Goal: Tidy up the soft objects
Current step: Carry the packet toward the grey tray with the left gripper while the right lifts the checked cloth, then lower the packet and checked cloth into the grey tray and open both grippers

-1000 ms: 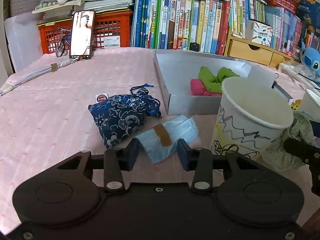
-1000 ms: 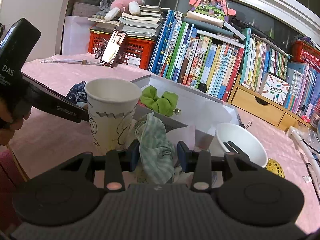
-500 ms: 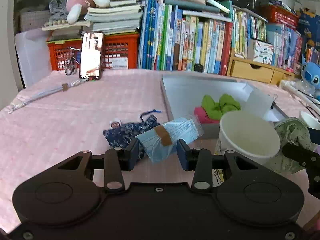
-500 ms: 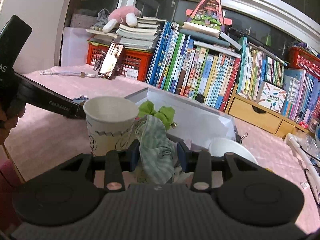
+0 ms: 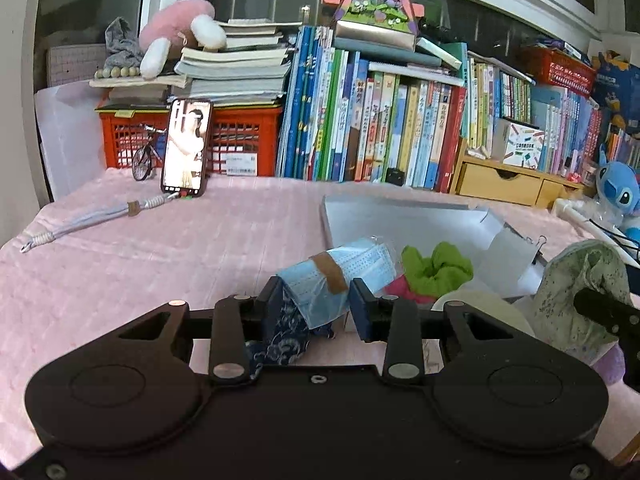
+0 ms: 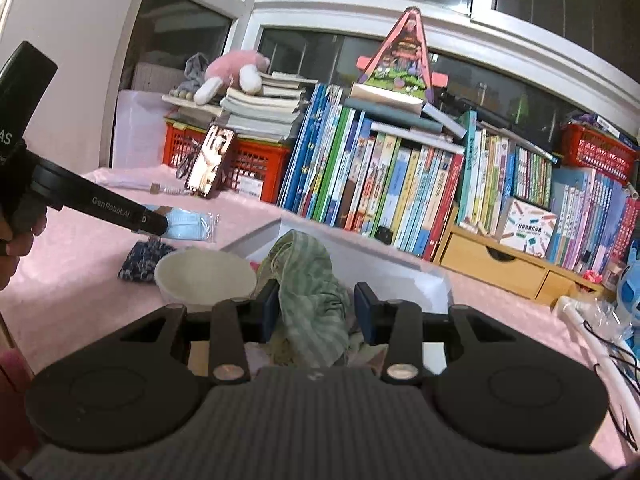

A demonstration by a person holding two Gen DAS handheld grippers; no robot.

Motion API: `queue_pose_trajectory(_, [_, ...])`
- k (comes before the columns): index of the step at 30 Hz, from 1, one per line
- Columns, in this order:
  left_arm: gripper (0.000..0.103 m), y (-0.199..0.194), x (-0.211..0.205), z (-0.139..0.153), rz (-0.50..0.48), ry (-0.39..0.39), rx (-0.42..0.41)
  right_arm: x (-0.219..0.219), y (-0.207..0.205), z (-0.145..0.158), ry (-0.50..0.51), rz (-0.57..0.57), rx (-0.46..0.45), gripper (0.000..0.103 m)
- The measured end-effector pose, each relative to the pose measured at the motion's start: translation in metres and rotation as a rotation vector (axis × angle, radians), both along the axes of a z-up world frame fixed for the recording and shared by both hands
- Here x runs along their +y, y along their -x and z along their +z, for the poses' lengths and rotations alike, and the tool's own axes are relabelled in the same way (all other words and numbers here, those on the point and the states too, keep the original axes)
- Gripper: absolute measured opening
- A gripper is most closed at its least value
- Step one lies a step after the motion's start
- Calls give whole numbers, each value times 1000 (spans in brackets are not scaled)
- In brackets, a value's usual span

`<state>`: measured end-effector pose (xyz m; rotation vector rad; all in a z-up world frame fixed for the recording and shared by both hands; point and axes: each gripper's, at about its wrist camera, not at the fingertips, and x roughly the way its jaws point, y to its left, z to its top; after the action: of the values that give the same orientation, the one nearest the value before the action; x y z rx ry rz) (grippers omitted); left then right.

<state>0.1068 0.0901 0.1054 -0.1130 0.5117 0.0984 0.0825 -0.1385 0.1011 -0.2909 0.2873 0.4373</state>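
Holding a wrapped pack of blue face masks in the left gripper, jaws having just been closing, now pinching only the near end, far end sticking out loose toward the grey cardboard box. Carrying a green striped cloth in the right gripper, jaws clamped on a bunched fold, rest of it drooping below. Both loads hanging clear of the pink-covered worktop, close to the box already holding a green scrunchie and something pink beside it.

Risks, judging from here:
- Gripping slick plastic wrap by one end: pack possibly pivoting or sliding out if swung fast.
- Passing close beside the white paper cup, sitting just ahead of both grippers: trailing cloth or a jaw likely tipping it, being light and seemingly empty.
- Crowding both grippers toward the same box: likely bumping each other, being already near.
- Releasing short of the box wall: cloth draping over the rim rather than dropping inside.
- Leaving the blue floral pouch on the worktop, partly hidden under the left gripper: easy to snag.
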Motion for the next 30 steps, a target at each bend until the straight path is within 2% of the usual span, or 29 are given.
queue_pose_trajectory(11, [34, -7, -7, 12, -31, 2, -21, -11, -11, 17, -47, -18, -23, 45])
queue_pose_trajectory(18, [34, -21, -16, 27, -86, 7, -39, -20, -23, 30, -90, -30, -26, 45])
queue_pose_trajectory(30, [34, -78, -32, 51, -176, 29, 14, -46, -89, 62, -164, -87, 61, 45])
